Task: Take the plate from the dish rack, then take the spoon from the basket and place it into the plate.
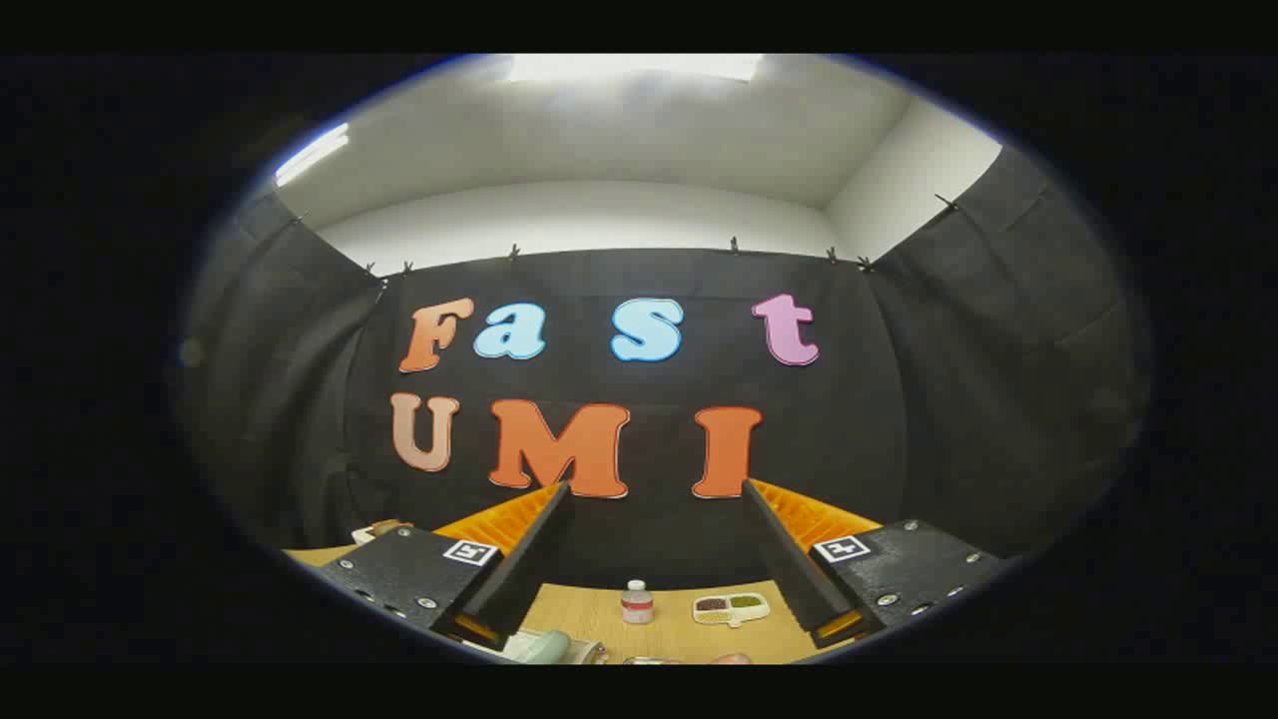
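Wood surface [689, 639]: light brown, low between the two fingers and running on to the foot of the black cloth wall.
Tool [655, 489]: released; its fingers stand wide apart with nothing between them, raised well above the surface and aimed at the cloth wall.
Left finger [529, 544]: rises toward 1 o'clock from its block, free of any object.
Right finger [784, 549]: rises toward 11 o'clock from its block, likewise touching nothing.
Bottle [637, 602]: small, clear, white cap and a reddish label band, upright on the surface between the fingers, nearer the left one.
Tray [731, 607]: white, shallow and divided, just at 3 o'clock of the bottle and apart from it; one compartment holds something dark brown, another something green, a third something pale; it lies close to the base of the right finger.
Pale rounded object [547, 647]: greenish-white, at 7 o'clock of the bottle, under the left finger's base; too cut off to identify.
Objects beyond the left block [377, 529]: a small pale and brown cluster at 9 o'clock of the left finger, on the surface's far edge; too small to name.
Plate, dish rack, spoon, basket: I cannot tell where any of them is.
Cloth wall [899, 399]: black, clipped along its top, with white room wall and ceiling lights above.
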Motion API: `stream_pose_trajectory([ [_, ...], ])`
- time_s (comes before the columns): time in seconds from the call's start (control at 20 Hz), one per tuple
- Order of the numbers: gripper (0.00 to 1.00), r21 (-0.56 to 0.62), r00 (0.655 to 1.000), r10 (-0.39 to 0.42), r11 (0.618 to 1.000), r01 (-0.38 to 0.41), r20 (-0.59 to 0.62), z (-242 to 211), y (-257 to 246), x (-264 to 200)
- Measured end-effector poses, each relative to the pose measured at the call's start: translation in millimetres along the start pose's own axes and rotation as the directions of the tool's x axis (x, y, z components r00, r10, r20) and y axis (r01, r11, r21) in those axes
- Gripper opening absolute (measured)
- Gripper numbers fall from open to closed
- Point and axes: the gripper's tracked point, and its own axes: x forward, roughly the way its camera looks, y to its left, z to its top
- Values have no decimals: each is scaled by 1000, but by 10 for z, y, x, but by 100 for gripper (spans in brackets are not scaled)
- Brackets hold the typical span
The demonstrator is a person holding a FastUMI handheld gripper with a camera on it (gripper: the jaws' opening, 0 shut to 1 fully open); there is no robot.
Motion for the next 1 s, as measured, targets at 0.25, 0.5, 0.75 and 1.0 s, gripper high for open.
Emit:
stream_pose_trajectory([
  [0.25, 99, 3, 1000, 5, 1000, -5, -14, 6, 41, -34],
  [0.5, 99, 4, 1000, 22, 1000, -22, -16, 20, 111, -70],
  [0.75, 99, 14, 999, 26, 1000, -26, -18, 48, 107, -107],
  [1.0, 99, 20, 999, 21, 1000, -20, -31, 53, 80, -128],
])
